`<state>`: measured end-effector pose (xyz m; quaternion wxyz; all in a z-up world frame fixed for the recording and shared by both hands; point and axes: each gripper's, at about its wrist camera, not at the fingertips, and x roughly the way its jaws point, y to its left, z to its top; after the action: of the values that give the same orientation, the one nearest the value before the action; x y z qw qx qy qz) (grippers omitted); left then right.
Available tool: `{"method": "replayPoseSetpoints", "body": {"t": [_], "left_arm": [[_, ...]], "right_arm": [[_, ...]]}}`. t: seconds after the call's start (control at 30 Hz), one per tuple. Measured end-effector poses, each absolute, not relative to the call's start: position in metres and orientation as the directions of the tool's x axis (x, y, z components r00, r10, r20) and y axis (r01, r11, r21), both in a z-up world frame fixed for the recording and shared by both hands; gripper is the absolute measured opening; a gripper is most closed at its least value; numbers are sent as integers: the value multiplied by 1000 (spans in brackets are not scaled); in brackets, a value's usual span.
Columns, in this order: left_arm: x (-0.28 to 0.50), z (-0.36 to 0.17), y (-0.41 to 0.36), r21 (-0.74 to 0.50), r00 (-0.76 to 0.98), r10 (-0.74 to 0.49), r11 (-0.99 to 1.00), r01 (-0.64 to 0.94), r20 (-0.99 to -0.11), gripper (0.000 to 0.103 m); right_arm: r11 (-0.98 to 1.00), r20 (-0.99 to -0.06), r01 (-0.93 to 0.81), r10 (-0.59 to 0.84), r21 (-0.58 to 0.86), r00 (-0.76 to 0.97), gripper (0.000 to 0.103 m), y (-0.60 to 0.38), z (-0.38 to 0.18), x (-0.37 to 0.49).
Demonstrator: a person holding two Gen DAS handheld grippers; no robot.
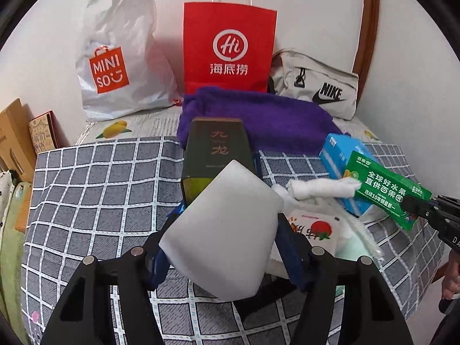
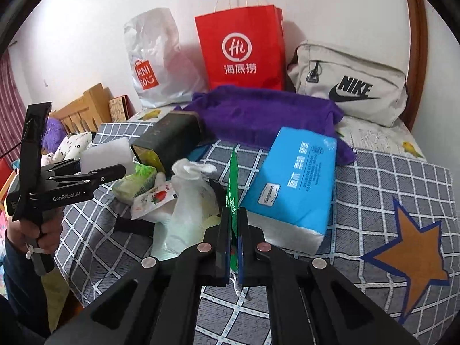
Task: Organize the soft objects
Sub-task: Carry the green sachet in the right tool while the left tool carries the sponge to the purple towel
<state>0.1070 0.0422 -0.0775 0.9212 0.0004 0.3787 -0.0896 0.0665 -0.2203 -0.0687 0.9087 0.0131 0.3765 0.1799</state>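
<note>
Both hand-held grippers were holding something above the grey checked bed cover [image 1: 86, 189]. Left gripper [image 1: 222, 231] pinched a white rectangular foam block [image 1: 224, 230] between its blue pads. Right gripper [image 2: 233, 218] was pressed together on a flat green plastic packet [image 2: 233, 178], beside the blue tissue pack [image 2: 296, 178].

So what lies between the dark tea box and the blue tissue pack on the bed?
In the right wrist view, a white knotted cloth lies between the dark tea box and the blue tissue pack.
</note>
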Motion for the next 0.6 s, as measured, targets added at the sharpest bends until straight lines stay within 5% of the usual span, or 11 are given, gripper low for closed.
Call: {"method": "replayPoseSetpoints", "body": {"t": [0.6], "left_arm": [[136, -35, 44, -54, 709, -112, 993, 103, -697, 63]], "right_arm": [[955, -659, -252, 290, 156, 694, 3, -245, -35, 109]]}}
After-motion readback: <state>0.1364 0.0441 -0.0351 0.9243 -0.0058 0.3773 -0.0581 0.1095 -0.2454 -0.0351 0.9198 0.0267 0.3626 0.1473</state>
